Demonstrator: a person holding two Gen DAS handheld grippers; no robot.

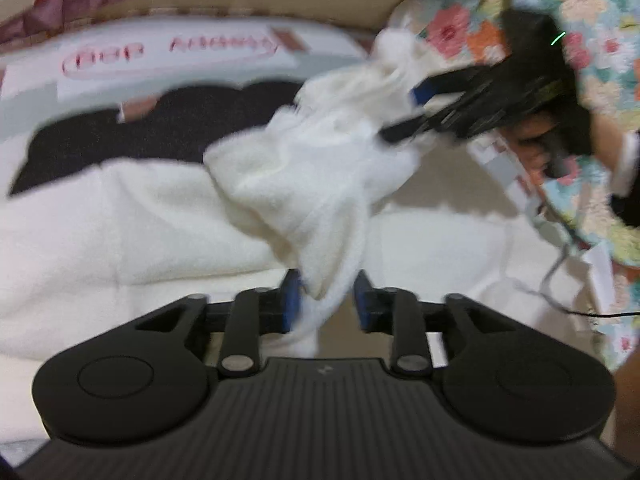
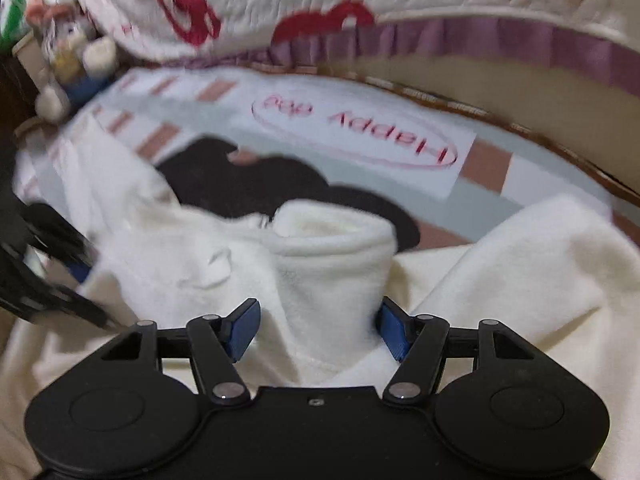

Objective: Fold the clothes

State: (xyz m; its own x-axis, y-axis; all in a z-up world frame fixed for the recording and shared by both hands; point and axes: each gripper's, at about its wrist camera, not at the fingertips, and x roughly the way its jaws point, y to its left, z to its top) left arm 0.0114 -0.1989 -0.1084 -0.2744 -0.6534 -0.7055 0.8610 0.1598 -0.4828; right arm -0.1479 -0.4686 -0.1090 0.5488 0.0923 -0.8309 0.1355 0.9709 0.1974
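Left-wrist view showed the left gripper (image 1: 326, 300) parted around a hanging strip of cream fleece garment (image 1: 304, 184), pads clear of it, apparently to drop that edge. The right gripper (image 2: 318, 330) stood wide around a rolled fold of the same fleece, without clear pressure. Most of the garment lay on the "Happy" printed blanket (image 2: 400, 120), probably for flattening.

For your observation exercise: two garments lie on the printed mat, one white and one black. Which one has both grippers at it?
The white garment. Its fleece sits between the fingers of both the left gripper and right gripper; the black garment lies flat behind, untouched.
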